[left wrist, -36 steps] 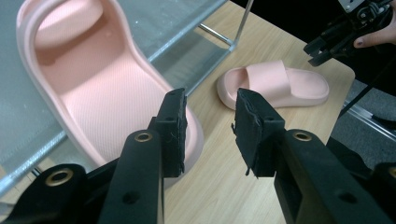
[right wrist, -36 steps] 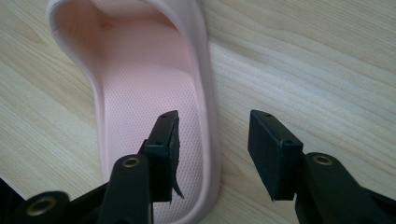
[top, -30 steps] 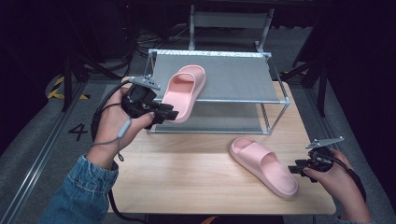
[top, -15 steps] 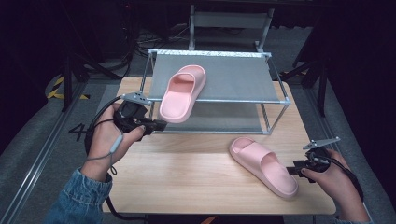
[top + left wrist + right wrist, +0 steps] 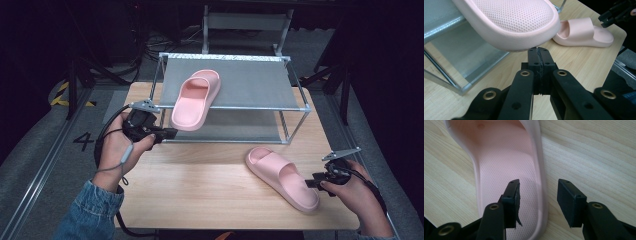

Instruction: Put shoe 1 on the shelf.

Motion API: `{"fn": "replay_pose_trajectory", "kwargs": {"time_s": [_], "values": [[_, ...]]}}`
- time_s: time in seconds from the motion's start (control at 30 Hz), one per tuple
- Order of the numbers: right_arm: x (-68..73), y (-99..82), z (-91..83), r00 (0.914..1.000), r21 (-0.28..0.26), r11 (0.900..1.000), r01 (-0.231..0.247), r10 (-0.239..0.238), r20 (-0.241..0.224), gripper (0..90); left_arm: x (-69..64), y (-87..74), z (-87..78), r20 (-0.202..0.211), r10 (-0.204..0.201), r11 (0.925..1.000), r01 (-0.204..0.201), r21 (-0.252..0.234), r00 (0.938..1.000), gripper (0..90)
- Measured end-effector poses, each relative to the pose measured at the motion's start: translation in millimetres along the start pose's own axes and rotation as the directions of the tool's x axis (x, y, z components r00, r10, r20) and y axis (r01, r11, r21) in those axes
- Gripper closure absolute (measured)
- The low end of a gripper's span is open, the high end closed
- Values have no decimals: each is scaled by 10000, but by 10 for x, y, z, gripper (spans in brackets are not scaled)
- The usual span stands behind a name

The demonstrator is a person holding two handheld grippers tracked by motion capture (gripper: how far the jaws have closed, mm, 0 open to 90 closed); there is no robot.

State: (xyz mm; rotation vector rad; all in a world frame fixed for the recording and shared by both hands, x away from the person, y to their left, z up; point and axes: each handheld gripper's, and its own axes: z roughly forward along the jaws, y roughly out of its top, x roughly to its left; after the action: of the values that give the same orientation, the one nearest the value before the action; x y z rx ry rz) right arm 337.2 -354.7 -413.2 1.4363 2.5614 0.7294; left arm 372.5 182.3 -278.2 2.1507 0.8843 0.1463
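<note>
Overhanging rack (image 5: 295,90) edge, slipper (image 5: 196,99) heel hiding left claw (image 5: 539,53) tips.

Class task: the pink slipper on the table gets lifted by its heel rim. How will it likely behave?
The slipper looks like thick moulded foam: probably light, slightly squashy. Held by one rim, the strap end may droop. Its dimpled footbed should limit slipping.

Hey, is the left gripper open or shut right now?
Shut: the left gripper has its jaws pressed together with nothing between them, just under the slipper.
</note>
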Motion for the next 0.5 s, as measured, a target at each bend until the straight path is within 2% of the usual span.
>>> {"fn": "replay_pose_trajectory", "kwargs": {"time_s": [0.13,0.3,0.37,0.5], "values": [[1,0,3,10000,-5,10000,-3,3,1,542,1,39,43,45,63,10000,-63,-47,10000,900],[0,-3,-3,10000,6,10000,-4,4,8,541,-30,131,162,192,46,9999,-44,-139,9998,900],[-2,-6,-3,10000,-35,10000,-17,17,15,539,-34,178,209,201,216,9997,-213,-134,9996,900],[-11,-13,-5,10000,-39,10000,0,0,31,537,-45,250,294,186,190,9998,-188,-120,9996,900]]}}
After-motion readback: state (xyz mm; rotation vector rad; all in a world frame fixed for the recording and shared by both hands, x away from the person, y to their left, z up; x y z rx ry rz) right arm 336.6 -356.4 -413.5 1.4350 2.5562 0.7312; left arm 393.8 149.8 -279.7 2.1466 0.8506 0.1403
